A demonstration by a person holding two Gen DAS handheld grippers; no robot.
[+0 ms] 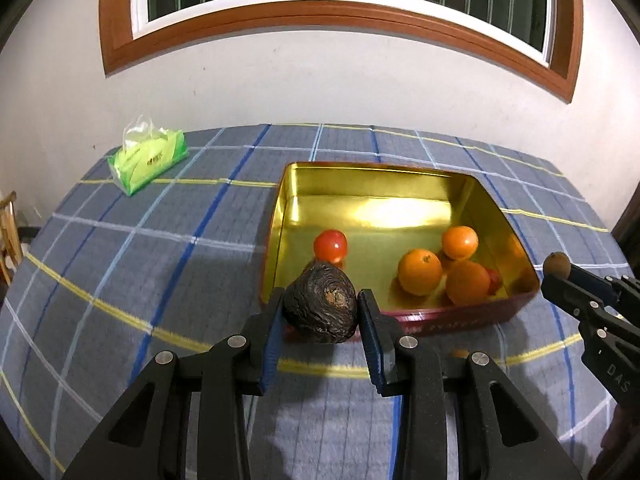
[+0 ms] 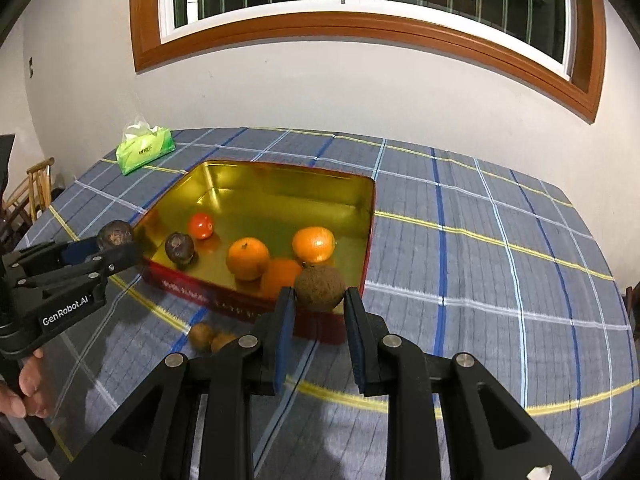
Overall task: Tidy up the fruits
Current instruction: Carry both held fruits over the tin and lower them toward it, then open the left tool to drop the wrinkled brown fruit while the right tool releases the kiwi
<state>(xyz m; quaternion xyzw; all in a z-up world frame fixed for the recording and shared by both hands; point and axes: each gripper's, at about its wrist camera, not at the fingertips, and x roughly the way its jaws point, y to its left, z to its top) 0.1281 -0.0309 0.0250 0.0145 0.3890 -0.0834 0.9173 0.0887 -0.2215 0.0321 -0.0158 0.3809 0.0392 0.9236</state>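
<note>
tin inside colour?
Shiny gold inside the tin, with a red outer wall. The left wrist view shows it best.

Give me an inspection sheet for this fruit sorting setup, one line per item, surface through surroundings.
Surface: table under a blue-grey plaid cloth.
Job's things: gold tin holds three oranges, a red tomato and a dark wrinkled fruit; two small brown fruits lie on the cloth in front of the tin.
Clutter: green tissue pack at the far left corner.
Grippers: left gripper shut on a dark wrinkled fruit; right gripper shut on a round brown fruit; both near the tin's front edge.
Cables: nothing seen.
Surroundings: white wall, wood-framed window, wooden chair at left.
</note>
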